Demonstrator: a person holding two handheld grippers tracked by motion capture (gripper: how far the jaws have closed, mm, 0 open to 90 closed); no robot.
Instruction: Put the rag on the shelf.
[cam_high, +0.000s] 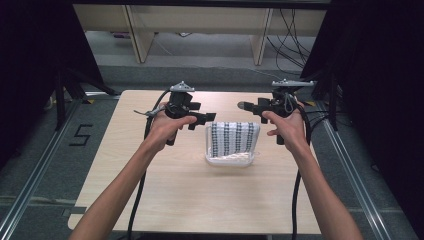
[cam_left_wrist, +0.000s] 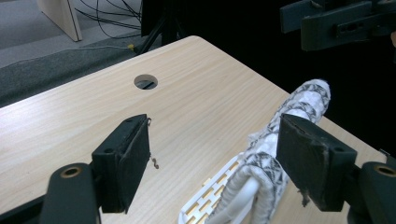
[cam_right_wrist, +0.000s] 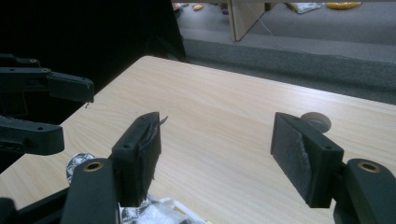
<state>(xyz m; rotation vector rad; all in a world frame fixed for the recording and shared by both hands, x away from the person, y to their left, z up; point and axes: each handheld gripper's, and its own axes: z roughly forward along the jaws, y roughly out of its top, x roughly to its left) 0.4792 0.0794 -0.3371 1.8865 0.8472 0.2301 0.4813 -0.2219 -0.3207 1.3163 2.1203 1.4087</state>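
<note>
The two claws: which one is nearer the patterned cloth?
The left claw: its tips hang right by the patterned cloth edge. The right claw sits higher, farther back.

Two claws, left (cam_high: 204, 119) and right (cam_high: 243, 106); one patterned cloth (cam_high: 234, 137); one white basket (cam_high: 230, 160); one wooden surface (cam_high: 190, 190).

cloth (cam_high: 234, 137) — white, black-patterned | draped over white slatted basket (cam_high: 230, 161) | mid-table, between both grippers

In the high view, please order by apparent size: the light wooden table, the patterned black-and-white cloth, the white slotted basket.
1. Light wooden table, clearly largest.
2. Patterned black-and-white cloth.
3. White slotted basket; the cloth covers most of it, so its true size is unsure.
</note>
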